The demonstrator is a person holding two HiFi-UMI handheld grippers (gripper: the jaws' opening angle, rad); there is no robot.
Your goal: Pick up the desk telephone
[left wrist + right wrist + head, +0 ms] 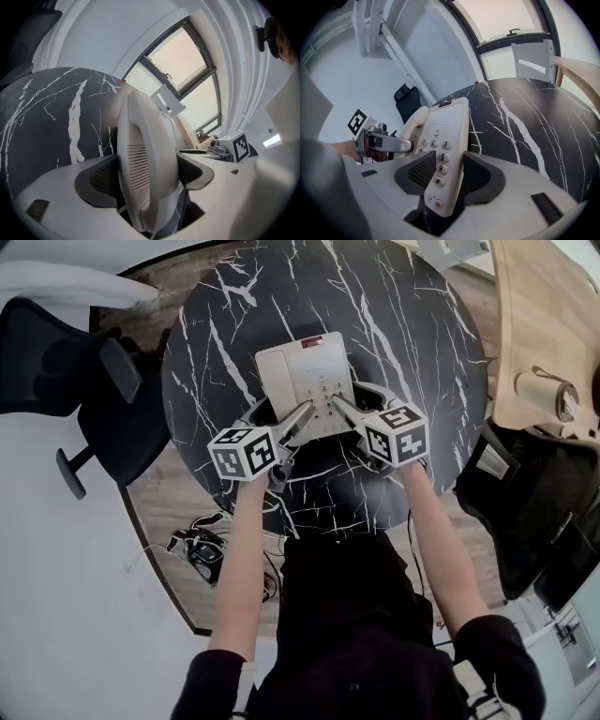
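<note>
**Two grips on the telephone, lift still to come**

Head view: the telephone [305, 371] lies flat mid-table [412, 324]. The left gripper [281, 416] is at its left side and the right gripper [358, 399] at its right, both reaching in from the near edge.

Left gripper view: the pads pinch the handset [145, 159] across its width, and it sits squarely between them.

Right gripper view: the jaws stand wide but clamp the keypad [440, 150] side, one pad on the keys and one at the right edge.

My call: raise both together and keep them level, or the handset may slip from its cradle.
</note>
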